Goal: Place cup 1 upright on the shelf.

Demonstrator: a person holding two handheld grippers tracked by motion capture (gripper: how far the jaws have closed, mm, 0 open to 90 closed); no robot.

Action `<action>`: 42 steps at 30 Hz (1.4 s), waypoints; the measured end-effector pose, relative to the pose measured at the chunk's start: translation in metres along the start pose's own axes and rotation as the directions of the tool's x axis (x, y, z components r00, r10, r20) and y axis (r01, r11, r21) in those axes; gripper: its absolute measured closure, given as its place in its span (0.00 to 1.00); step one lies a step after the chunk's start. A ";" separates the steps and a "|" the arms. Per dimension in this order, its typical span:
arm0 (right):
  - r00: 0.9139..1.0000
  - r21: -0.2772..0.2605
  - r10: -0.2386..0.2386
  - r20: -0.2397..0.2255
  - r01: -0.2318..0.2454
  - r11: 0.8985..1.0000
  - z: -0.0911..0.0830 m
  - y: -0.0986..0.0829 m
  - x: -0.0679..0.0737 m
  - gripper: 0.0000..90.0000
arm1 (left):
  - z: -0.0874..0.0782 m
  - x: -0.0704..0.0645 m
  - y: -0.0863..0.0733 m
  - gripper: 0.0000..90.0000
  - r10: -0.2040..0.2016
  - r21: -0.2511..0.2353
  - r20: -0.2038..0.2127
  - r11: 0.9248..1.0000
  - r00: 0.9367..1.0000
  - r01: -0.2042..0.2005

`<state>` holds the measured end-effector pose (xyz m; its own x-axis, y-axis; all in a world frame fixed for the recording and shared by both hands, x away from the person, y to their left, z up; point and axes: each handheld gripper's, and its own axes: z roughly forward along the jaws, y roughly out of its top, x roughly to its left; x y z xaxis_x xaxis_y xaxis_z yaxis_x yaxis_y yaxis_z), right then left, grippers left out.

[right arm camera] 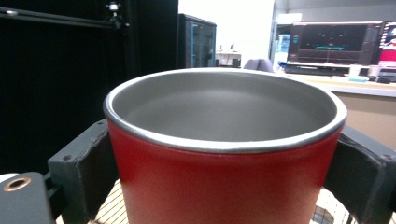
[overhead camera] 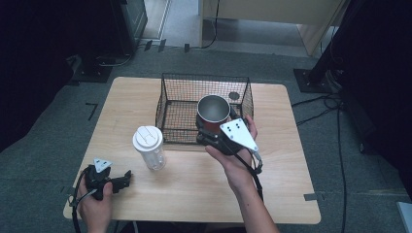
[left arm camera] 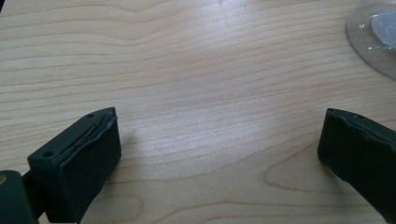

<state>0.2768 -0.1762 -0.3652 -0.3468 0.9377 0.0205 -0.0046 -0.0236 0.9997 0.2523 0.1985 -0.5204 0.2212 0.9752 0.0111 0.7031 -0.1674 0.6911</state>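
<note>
Red cup (overhead camera: 213, 112) upright in my right gripper (overhead camera: 214, 133), mouth up, long axis vertical, at the front edge of the wire basket (overhead camera: 170, 92).

Right gripper view: both jaws pressed on the cup's red wall just under the steel rim, inside bare metal, nothing in it. Cup sits over the basket's front right part; can't tell if it touches the mesh floor. Small dark round thing (overhead camera: 234, 95) at the basket's back right corner. My right hand (overhead camera: 233, 155) reaches in from in front of the basket, palm under the gripper. Lidded clear tumbler (overhead camera: 149, 147) stands just front-left of the basket. Left gripper (overhead camera: 122, 178) well front-left, jaws wide apart over bare table (left arm camera: 196, 70), holding nothing.
</note>
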 end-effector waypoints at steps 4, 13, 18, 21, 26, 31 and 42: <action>1.000 -0.004 0.004 0.022 -0.004 1.000 0.010 0.001 -0.007 0.08 | 0.000 0.000 0.000 0.00 0.000 0.000 0.000 1.000 1.000 0.000; 0.996 -0.010 0.025 0.088 -0.024 1.000 0.037 0.002 -0.030 0.08 | 0.000 0.000 0.000 0.00 0.000 -0.002 0.000 1.000 1.000 0.000; 0.993 0.007 0.022 0.114 -0.023 1.000 0.056 -0.003 -0.041 0.08 | 0.000 0.000 0.000 0.00 0.000 -0.001 0.000 1.000 1.000 0.000; 0.992 0.013 0.024 0.125 -0.026 1.000 0.069 -0.006 -0.047 0.08 | 0.000 0.000 0.000 0.00 0.000 -0.001 -0.001 1.000 1.000 0.000; 0.991 0.027 0.027 0.129 -0.031 0.999 0.088 -0.014 -0.055 0.08 | 0.000 0.000 0.000 0.00 0.002 0.000 -0.001 1.000 1.000 -0.002; 0.992 0.044 0.037 0.124 -0.043 0.998 0.105 -0.024 -0.057 0.08 | 0.000 0.000 0.000 0.00 0.002 0.000 -0.001 1.000 1.000 -0.002; 0.985 0.142 0.062 0.160 -0.085 0.986 0.137 -0.052 -0.068 0.08 | 0.000 0.000 0.000 0.00 0.003 0.002 -0.001 1.000 1.000 -0.003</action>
<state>0.4289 -0.1918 -0.4166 -0.1916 0.9779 0.0840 0.1582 -0.0537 0.9859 0.2522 0.1986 -0.5204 0.2229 0.9747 0.0142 0.7034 -0.1709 0.6899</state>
